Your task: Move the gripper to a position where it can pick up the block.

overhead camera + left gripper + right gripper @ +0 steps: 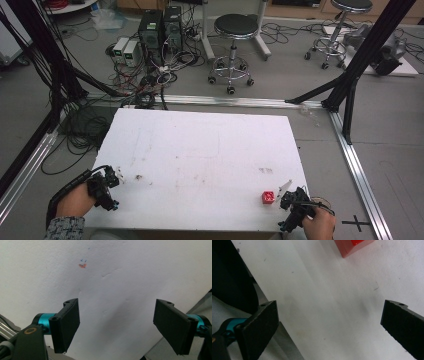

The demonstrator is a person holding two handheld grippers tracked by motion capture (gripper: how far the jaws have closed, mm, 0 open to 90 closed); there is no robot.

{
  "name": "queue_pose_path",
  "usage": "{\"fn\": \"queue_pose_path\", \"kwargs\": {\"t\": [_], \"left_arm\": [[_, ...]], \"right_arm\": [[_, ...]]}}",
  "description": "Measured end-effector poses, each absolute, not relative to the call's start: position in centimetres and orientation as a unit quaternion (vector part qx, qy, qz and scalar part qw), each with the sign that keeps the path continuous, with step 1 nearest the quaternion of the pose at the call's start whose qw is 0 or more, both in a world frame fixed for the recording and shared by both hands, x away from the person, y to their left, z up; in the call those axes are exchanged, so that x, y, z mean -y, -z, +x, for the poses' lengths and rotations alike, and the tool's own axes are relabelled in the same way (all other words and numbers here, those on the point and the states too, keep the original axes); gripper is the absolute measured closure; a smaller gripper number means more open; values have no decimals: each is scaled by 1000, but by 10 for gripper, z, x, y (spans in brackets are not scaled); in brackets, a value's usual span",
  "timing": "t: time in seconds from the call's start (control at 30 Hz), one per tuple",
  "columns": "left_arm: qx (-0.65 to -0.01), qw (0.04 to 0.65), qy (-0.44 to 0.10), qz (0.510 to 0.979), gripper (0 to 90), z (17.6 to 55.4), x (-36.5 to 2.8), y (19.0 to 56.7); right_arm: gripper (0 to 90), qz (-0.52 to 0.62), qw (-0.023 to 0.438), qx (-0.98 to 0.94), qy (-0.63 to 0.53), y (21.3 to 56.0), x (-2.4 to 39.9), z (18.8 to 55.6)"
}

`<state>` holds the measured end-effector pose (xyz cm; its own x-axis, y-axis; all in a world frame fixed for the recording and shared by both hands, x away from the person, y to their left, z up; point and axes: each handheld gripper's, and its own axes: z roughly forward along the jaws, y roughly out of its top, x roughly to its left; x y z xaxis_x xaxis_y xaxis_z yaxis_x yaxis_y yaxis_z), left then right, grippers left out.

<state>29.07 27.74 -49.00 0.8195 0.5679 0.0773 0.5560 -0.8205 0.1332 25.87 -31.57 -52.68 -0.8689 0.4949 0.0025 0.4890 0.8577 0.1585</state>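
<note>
Right now the white table [200, 165] carries just one loose thing, a small red block [268, 197], sitting near the table's front right corner. It looks like a little open-topped cube, but from the high view I cannot tell whether anything sits inside it; the right gripper view catches only its lower edge [353, 246] at the top of the frame.

Just beside the block, on its right and at the table's edge, the right gripper [289, 200] is held in the person's right hand [320, 225]. Its jaws are spread wide with only bare table between them, and the block lies ahead of them, apart from both.

Well away from the block, at the table's front left edge, the left gripper [106, 186] is held in the left hand [75, 200]. Its jaws are also wide apart over bare tabletop, with a small orange smudge [82, 265] and a few blue specks on the surface ahead of them.

Beyond the table's far edge the floor holds a tangle of cables [145, 75], two computer towers [160, 27] and two black stools [235, 30].
</note>
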Motion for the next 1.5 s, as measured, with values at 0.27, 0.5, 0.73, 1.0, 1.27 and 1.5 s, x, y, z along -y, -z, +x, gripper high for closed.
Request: {"fn": "queue_pose_path", "kwargs": {"t": [0.27,0.5,0.73,1.0,1.27,1.5], "left_arm": [[-296,52,-60,952,215,290,-276,488],[-294,51,-56,953,214,290,-275,489],[-296,48,-54,952,215,290,-273,491],[-294,50,-58,953,213,291,-274,489],[-298,50,-56,952,213,290,-274,489],[-296,51,-56,952,212,290,-273,489]], "right_arm": [[9,262,20,-962,-81,525,318,258],[9,260,20,-962,-79,526,316,258],[9,257,18,-963,-78,526,315,258],[8,257,19,-963,-76,526,316,259],[8,261,17,-962,-77,525,319,260],[8,249,18,-966,-72,522,321,264]]}}
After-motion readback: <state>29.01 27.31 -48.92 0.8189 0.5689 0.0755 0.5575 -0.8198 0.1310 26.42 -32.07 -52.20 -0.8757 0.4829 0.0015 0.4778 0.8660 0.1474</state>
